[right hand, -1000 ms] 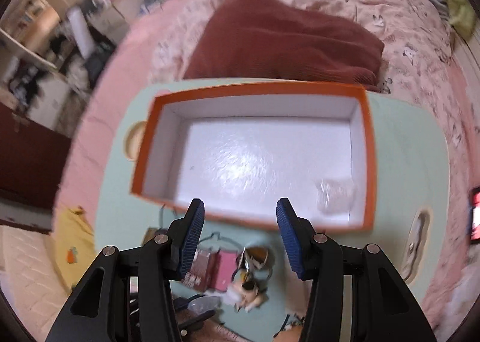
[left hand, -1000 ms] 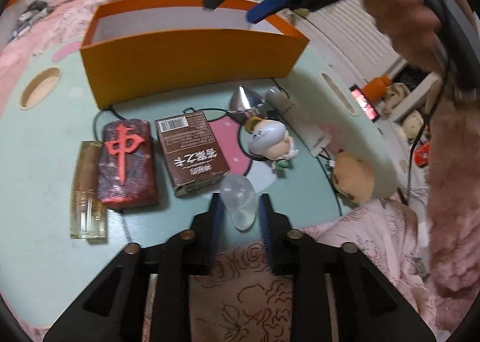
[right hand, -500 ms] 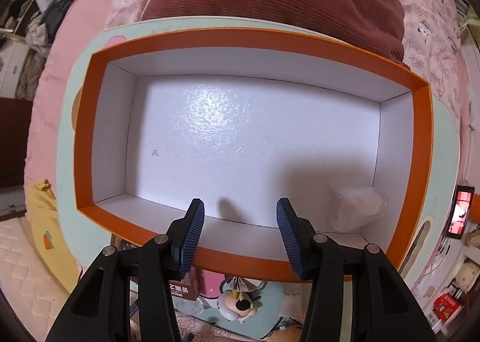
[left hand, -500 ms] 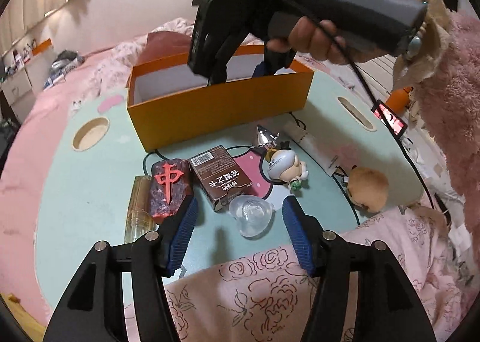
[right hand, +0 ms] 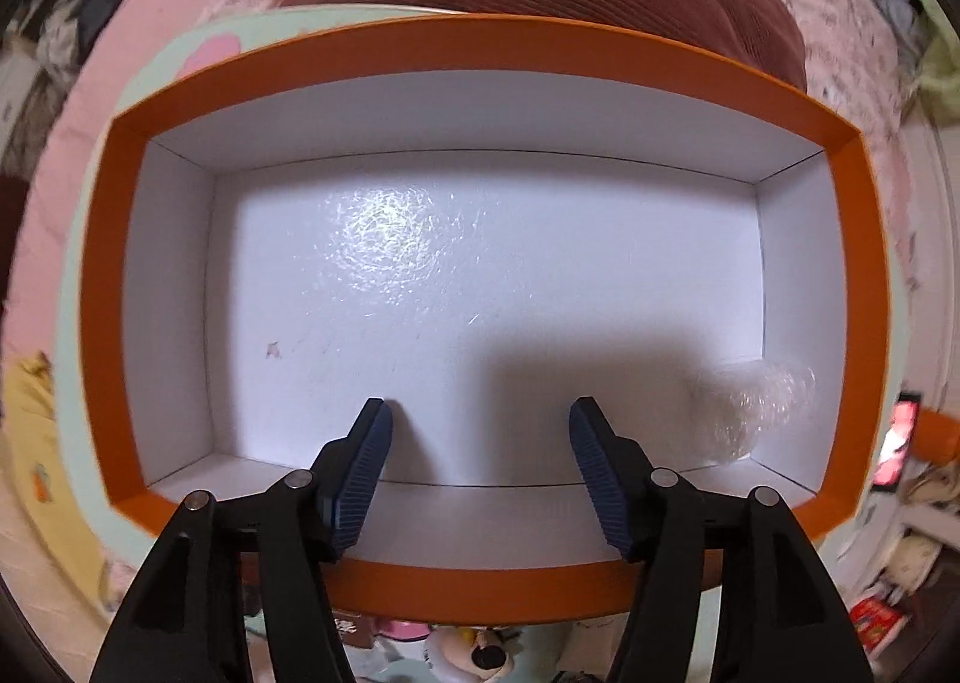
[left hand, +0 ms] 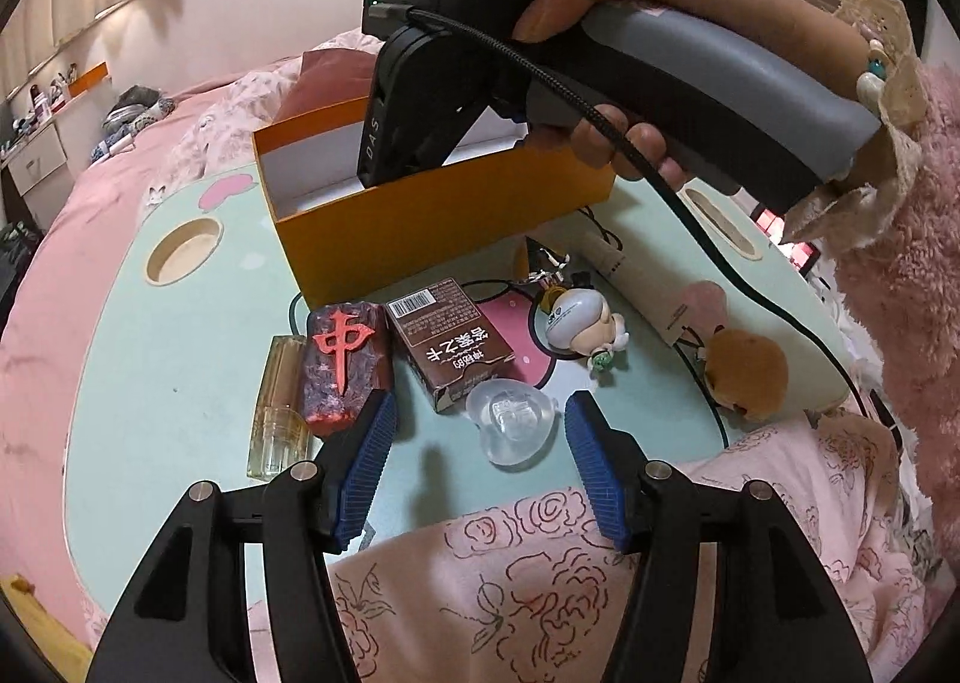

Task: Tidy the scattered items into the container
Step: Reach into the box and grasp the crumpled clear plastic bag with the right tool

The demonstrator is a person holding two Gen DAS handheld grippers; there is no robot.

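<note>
Orange box point(right hand: 474, 53), glossy white inside (open-topped)

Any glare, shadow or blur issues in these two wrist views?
Right wrist: a bright glare patch on the orange box's glossy white floor, the right gripper's dark shadow beside it, edges smeared. Left wrist: sharp centre around the clear heart-shaped item, strong fisheye bending at the rim.

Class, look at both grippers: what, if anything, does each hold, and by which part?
Nothing. The left gripper stands open around the clear heart-shaped piece; the right gripper hangs open inside the orange box.
</note>
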